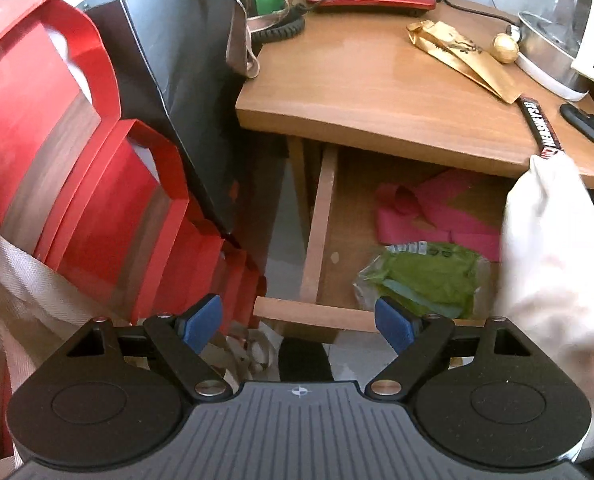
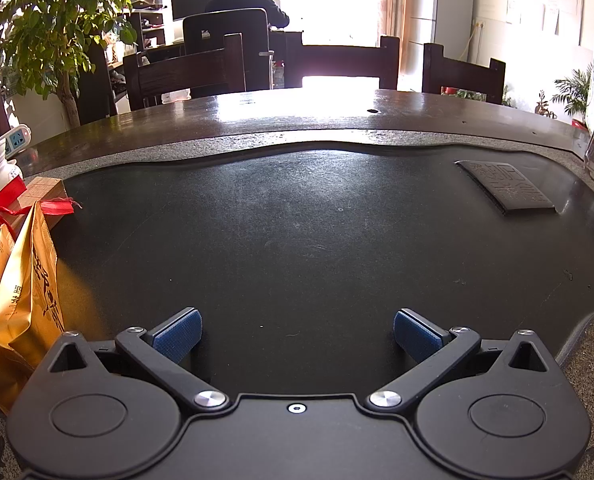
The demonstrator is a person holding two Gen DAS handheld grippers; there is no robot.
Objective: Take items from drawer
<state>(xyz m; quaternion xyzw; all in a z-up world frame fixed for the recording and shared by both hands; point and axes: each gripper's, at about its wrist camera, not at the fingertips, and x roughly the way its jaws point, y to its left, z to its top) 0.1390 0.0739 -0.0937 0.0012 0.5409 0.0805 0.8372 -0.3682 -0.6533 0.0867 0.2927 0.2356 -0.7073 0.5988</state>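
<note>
Nearby, white glove [image 1: 553, 264] overlaps drawer [image 1: 329, 312]; red bags [image 1: 77, 184] leftward.

A blurred white gloved hand [image 1: 553, 264], right of the left claw [image 1: 297, 322], covers the drawer's [image 1: 325, 216] right side and the end of a black snack bar [image 1: 539, 128]. The tabletop hides the drawer's back. The kettle [image 1: 569, 28] is cropped.
</note>
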